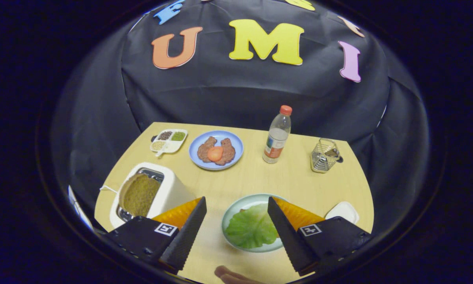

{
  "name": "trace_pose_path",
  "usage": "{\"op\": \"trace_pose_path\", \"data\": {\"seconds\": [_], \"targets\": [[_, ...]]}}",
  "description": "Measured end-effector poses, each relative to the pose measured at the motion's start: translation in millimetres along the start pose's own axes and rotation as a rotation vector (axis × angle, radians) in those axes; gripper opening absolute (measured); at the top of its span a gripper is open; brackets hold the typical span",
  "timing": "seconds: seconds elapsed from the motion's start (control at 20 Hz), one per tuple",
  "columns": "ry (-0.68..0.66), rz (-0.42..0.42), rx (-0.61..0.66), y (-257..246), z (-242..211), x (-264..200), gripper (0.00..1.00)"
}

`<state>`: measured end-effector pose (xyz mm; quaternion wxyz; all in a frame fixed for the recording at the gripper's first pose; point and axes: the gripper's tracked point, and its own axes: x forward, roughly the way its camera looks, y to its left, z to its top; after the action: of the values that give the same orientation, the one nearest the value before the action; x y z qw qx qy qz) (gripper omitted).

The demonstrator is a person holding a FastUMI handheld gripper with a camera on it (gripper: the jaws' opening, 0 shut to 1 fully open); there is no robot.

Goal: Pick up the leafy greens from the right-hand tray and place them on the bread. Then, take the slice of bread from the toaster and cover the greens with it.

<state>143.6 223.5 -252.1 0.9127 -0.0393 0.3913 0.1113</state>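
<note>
Gripper (236, 205) held above the near side of the table, jaws wide apart, nothing between the pads. Leafy greens (250, 228), one flat light-green leaf, lie on a pale green plate (236, 207) in the gap between the two fingers, nearer the right finger, whose inner edge overlaps the plate's right rim; whether that finger touches the plate cannot be told. Toaster (169, 191), white, stands just beyond the left finger, with a brown slice of bread (139, 194) upright in its slot; the finger's body covers the toaster's near corner. Surface is a light wood table (291, 181), set against a black cloth wall that wraps round the back and sides. Farther back, past the fingertips, a blue plate (236, 142) carries two brown bread-like pieces (216, 150) with an orange-red slice (215, 153) lying on top where they meet. Left of that plate, a small white divided tray (168, 140) with dark, green and pale fillings. Right of it, a clear bottle (277, 136) with an orange cap, upright. Well to the right, a wire mesh holder (324, 156). A white dish (344, 211) sits just behind the right finger's body. A fingertip (230, 274) of a person shows at the near table edge below the plate of greens.
</note>
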Motion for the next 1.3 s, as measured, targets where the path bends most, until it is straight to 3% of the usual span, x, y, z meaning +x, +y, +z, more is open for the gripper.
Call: {"op": "trace_pose_path", "data": {"seconds": [0.6,0.8,1.2,1.25,1.3], "targets": [[0.033,0.132,-0.021,131.1,9.5,-16.0,0.96],[0.078,0.104,-0.024,148.3,-3.8,-2.8,0.96],[0.160,0.053,0.014,162.2,-18.3,15.4,0.66],[0.164,0.050,0.011,162.9,-17.7,14.5,0.54],[0.164,0.049,0.007,164.7,-17.8,15.6,0.53]]}}
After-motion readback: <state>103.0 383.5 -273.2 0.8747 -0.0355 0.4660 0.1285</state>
